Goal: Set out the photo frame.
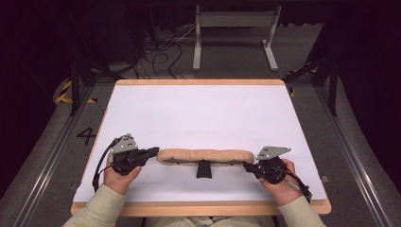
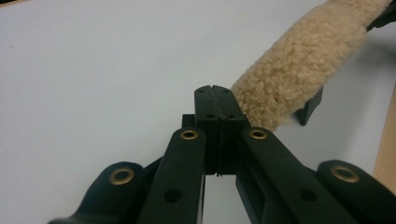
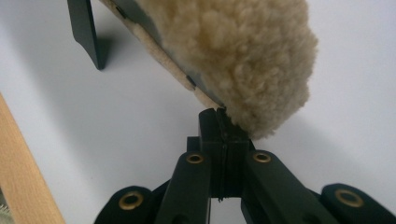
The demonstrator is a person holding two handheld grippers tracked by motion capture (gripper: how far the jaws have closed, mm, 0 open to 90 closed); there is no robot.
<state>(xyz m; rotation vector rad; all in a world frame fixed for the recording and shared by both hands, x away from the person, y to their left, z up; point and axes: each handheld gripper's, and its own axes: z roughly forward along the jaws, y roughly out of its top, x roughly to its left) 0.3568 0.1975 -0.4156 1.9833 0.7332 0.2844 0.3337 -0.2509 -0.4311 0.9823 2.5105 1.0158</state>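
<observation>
Flanking long fleecy tan pad [image 1: 204,155]

White table [image 1: 198,113], grey floor [image 1: 227,61], metal frame [image 1: 235,21], dark surroundings.

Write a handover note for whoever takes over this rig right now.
Left gripper: jaws shut, nothing between them, tips right at the left end of the fleece pad.
Right gripper: jaws shut, tips against the pad's right end; whether they pinch its edge cannot be told.
Things: the long fleece pad lies crosswise near the front of the white table, with a black tab sticking out under its middle.
Done: both grippers placed at the pad's ends.
Left: probably gripping and moving the pad; it looks unlifted.
</observation>
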